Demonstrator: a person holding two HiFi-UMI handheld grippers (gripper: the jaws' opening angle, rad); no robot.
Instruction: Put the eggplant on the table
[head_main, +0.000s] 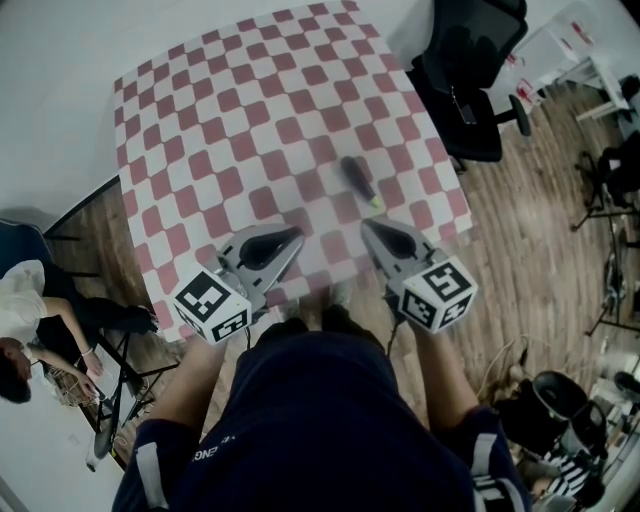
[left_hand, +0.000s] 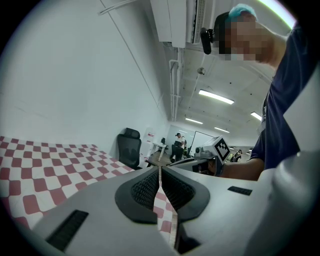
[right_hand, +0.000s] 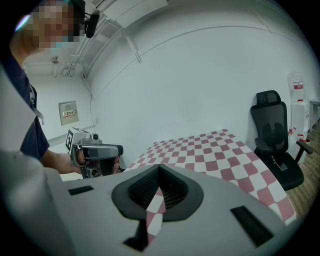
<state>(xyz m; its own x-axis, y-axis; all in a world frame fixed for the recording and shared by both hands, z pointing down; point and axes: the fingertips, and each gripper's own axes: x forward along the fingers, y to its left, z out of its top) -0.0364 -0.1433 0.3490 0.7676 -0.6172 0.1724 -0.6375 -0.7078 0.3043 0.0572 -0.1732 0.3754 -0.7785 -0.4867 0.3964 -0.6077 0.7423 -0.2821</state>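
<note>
A dark, slim eggplant (head_main: 357, 178) with a green stem end lies on the red-and-white checkered table (head_main: 250, 110), right of the middle and toward the near edge. My right gripper (head_main: 366, 222) hovers just in front of it, jaws shut and empty, apart from it. My left gripper (head_main: 299, 235) sits over the table's near edge, also shut with nothing in it. Neither gripper view shows the eggplant. In the left gripper view the jaws (left_hand: 160, 168) meet tip to tip; the right gripper view shows the same for its jaws (right_hand: 159, 165).
A black office chair (head_main: 470, 70) stands at the table's right side on the wood floor. A seated person (head_main: 25, 320) is at the lower left beside a dark frame. Stands and a black bin (head_main: 555, 400) crowd the right.
</note>
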